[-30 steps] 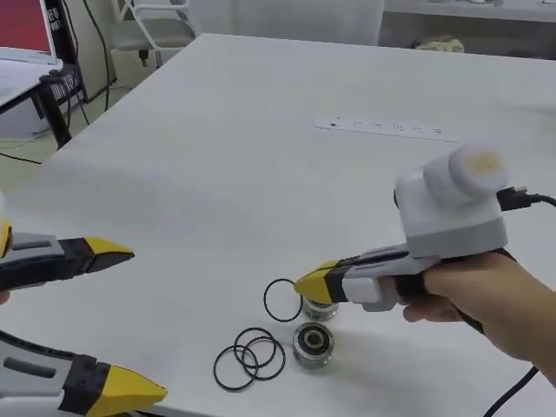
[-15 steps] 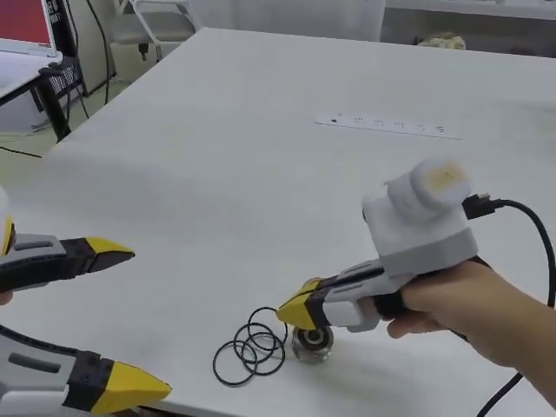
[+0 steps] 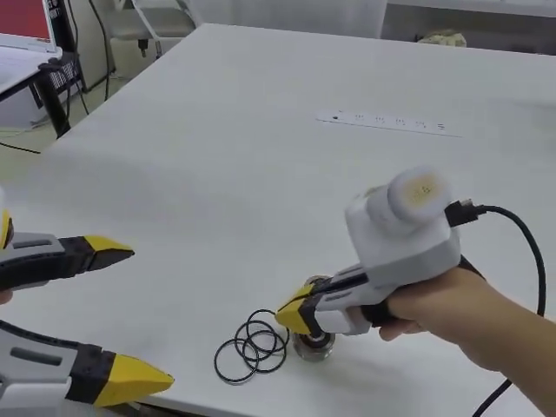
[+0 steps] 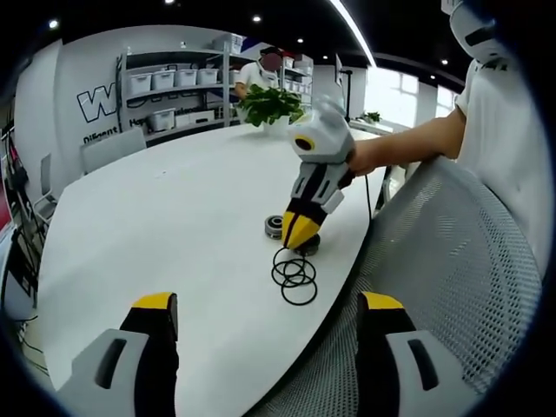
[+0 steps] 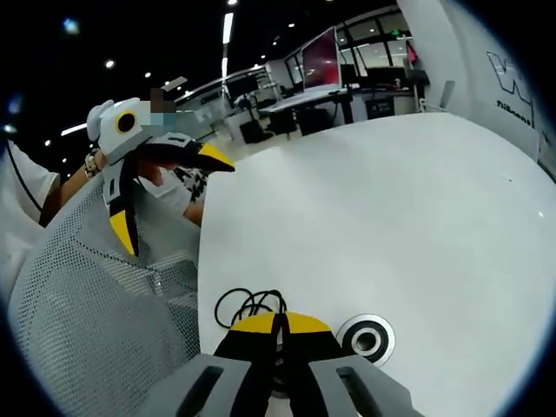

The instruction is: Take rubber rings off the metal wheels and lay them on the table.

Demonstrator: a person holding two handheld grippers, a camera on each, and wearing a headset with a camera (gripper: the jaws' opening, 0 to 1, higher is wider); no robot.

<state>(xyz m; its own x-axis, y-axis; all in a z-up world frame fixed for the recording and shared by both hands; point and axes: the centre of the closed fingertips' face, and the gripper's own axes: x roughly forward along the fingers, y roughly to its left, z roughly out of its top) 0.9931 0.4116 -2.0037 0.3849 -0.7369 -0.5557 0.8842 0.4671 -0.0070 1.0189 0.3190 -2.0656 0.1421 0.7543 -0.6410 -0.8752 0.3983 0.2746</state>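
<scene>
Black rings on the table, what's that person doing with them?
A person is working rubber rings off small metal wheels with two hand-held grippers. A few rings already lie in a loose pile on the white table. The right gripper has its jaws shut, tips down at one wheel beside the pile; a second wheel sits close by. The left gripper is open, held off to the side.
</scene>
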